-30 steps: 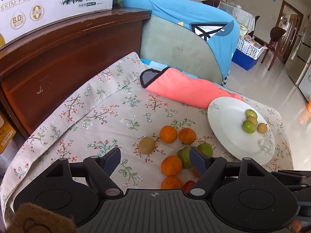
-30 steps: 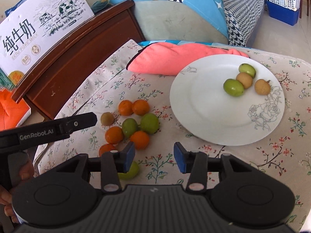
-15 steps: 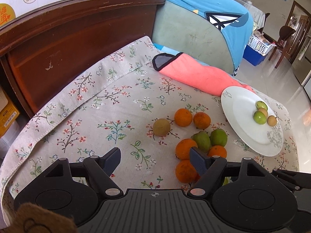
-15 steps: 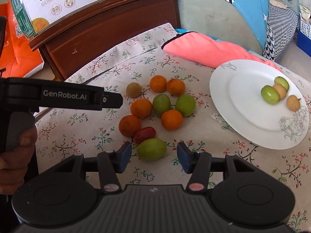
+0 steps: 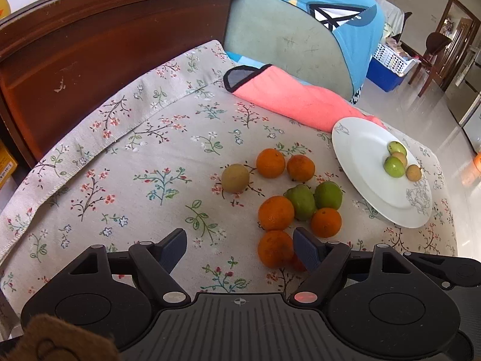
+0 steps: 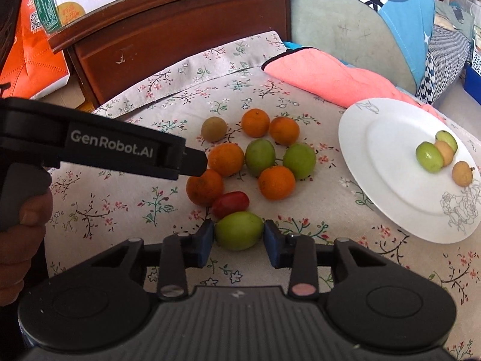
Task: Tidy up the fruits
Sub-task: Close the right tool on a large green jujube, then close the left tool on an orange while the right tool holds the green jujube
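Loose fruit lies on the floral cloth: several oranges (image 6: 226,158), two green fruits (image 6: 260,156), a brown fruit (image 6: 213,129) and a small red fruit (image 6: 231,204). A white plate (image 6: 390,198) at the right holds two green fruits (image 6: 429,157) and two tan ones. My right gripper (image 6: 239,240) stands open around a green fruit (image 6: 239,231) at the near edge of the pile; its pads sit close on both sides. My left gripper (image 5: 239,251) is open and empty, just left of the pile, its right finger beside an orange (image 5: 275,248).
A pink cloth (image 6: 327,78) lies behind the plate. A dark wooden headboard (image 5: 105,39) with a milk carton box on top stands at the back left. A grey-green cushion with a blue cover (image 5: 300,24) stands behind. The cloth's left half (image 5: 135,165) carries no fruit.
Both grippers have moved down and in towards the pile. The right gripper has come around the near green fruit, its fingers now close on both sides.
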The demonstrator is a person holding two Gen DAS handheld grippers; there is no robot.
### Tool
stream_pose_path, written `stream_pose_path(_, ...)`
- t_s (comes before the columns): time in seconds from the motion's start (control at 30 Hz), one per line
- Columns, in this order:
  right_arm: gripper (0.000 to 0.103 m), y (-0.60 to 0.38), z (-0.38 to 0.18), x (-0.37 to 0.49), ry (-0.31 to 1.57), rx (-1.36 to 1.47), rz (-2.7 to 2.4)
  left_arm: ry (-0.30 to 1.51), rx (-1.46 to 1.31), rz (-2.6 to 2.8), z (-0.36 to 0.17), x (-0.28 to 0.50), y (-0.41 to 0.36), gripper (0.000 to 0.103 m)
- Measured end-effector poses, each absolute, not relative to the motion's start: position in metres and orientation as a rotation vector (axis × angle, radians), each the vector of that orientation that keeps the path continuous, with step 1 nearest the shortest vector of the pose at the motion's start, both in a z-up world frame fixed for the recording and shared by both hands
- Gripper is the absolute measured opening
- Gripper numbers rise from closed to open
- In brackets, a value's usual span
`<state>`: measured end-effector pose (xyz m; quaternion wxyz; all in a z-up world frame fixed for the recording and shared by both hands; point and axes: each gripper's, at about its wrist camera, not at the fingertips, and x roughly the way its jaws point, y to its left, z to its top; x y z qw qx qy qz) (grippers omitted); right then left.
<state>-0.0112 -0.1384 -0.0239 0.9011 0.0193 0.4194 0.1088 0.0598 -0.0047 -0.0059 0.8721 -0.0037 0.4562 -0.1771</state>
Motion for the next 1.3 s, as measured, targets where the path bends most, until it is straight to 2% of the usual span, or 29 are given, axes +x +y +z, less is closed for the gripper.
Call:
stream_pose_path(0.3,0.036,-0.153,-0.024,-0.028,0.881,0.059,0.219,0.953,0.016,-0.382,-0.016,0.054,-0.016,0.076)
stream_pose_path(0.43,0.036,-0.154,-0.023,-0.030,0.882,0.063,0.224,0.950,-0.007,-0.390,-0.019,0.054,-0.020,0.070)
stream_pose_path(0.63,0.036,-0.155,-0.024,-0.029,0.884,0.071,0.226,0.951,-0.089,-0.361,-0.020,0.058,-0.015,0.052)
stream_pose_path(0.8,0.036,-0.155,-0.024,-0.029,0.883,0.074,0.226,0.966,-0.135,-0.342,-0.023,0.059,-0.013,0.052)
stream_pose_path(1.0,0.036,-0.156,-0.025,-0.029,0.881,0.075,0.226,0.952,-0.067,-0.354,-0.025,0.053,-0.029,0.052)
stream_pose_path(1.03,0.036,-0.157,-0.025,-0.030,0.881,0.078,0.227,0.947,-0.055,-0.356,-0.025,0.051,-0.031,0.050)
stream_pose_path(1.07,0.036,-0.157,-0.025,-0.030,0.882,0.081,0.226,0.938,-0.041,-0.359,-0.025,0.050,-0.033,0.040)
stream_pose_path(1.13,0.036,-0.158,-0.025,-0.030,0.883,0.089,0.225,0.930,-0.027,-0.364,-0.025,0.049,-0.033,0.030)
stream_pose_path(1.3,0.036,-0.160,-0.024,-0.030,0.886,0.102,0.221,0.933,-0.056,-0.364,-0.024,0.049,-0.027,0.028)
